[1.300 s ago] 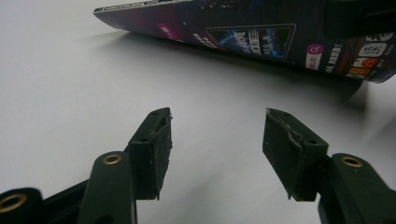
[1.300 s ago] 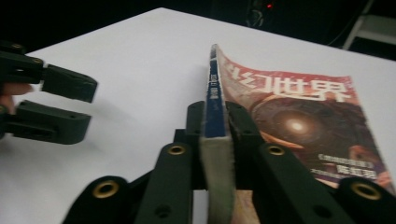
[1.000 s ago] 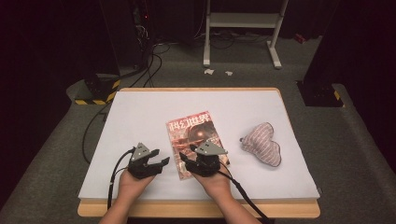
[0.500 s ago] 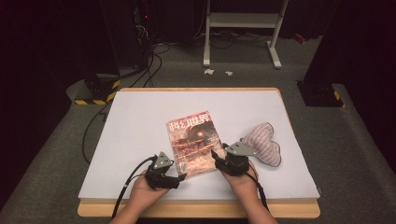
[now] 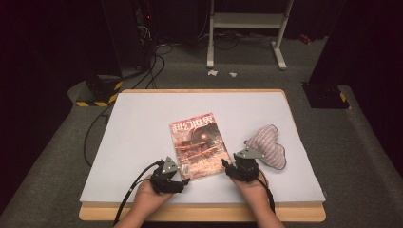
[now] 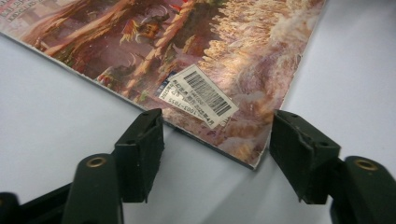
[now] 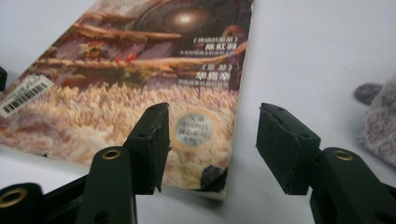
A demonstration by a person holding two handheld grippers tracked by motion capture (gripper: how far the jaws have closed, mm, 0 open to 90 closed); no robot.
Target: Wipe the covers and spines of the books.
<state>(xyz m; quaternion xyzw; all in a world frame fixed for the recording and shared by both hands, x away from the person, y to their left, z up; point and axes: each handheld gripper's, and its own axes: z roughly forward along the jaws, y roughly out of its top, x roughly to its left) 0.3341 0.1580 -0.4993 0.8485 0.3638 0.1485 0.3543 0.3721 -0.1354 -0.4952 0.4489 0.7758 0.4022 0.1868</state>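
A magazine (image 5: 197, 145) with a painted cover lies flat on the white table top (image 5: 142, 123). My left gripper (image 5: 183, 176) sits at its near left corner. In the left gripper view the jaws of the left gripper (image 6: 217, 123) stand open on either side of that corner and its barcode sticker (image 6: 198, 95), having just been closing, and the pads touch nothing. My right gripper (image 5: 228, 166) is at the near right corner. In the right gripper view the right gripper (image 7: 215, 114) is open astride the edge of the magazine (image 7: 154, 70), without pressing on it.
A striped plush toy (image 5: 267, 145) lies just right of the right gripper, also seen as the plush toy (image 7: 380, 126) in the right gripper view. The wooden table edge (image 5: 199, 213) runs under my wrists. Cables (image 5: 95, 128) and a metal stand (image 5: 247, 28) are on the floor behind.
Both hands have slid to the right. The left gripper came up to the magazine's near left corner, and the right gripper moved from over the cover to its near right corner.
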